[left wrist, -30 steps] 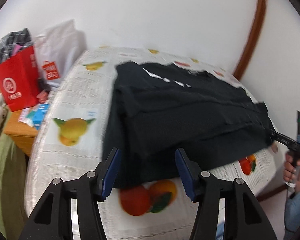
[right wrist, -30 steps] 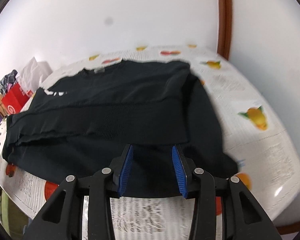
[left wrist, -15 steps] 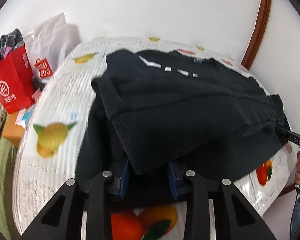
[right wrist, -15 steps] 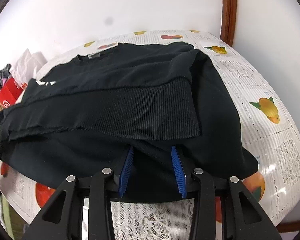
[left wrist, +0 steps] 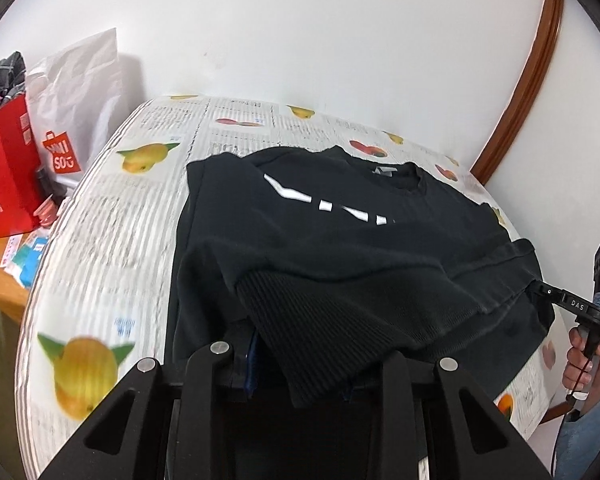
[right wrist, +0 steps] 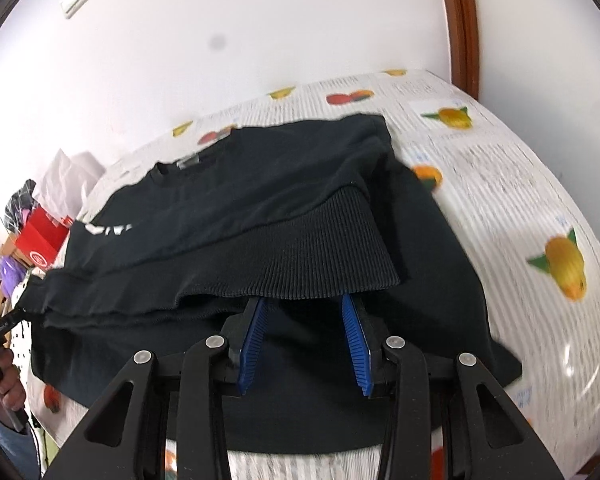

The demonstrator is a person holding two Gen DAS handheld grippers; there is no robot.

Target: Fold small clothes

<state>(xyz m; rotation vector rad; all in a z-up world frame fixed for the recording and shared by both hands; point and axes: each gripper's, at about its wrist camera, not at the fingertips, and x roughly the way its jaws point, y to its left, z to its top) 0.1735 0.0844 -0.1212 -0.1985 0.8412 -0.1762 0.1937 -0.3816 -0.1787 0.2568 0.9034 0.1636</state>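
Note:
A black sweatshirt (left wrist: 340, 240) with white chest marks lies on the fruit-print tablecloth (left wrist: 112, 232). Its lower part is folded up, so the ribbed hem (right wrist: 300, 256) lies across the body. My left gripper (left wrist: 300, 376) is closing on the fold's left end, with cloth between its jaws and the hem draped over its blue pads (left wrist: 252, 364). My right gripper (right wrist: 304, 304) grips the right end, its fingertips hidden under the hem. The left wrist view also shows the right gripper (left wrist: 540, 292) biting the cloth's edge, held by a hand (left wrist: 584, 356).
A red shopping bag (left wrist: 4, 184) and a white bag (left wrist: 80, 104) stand off the table's left end on a wooden surface (left wrist: 0, 280). A white wall rises close behind the table, and a brown door frame (left wrist: 524, 80) is at the right.
My left gripper went from open in front of the sweatshirt's near edge to closed on the fold. Both grippers moved forward, and the ribbed hem now covers their fingertips.

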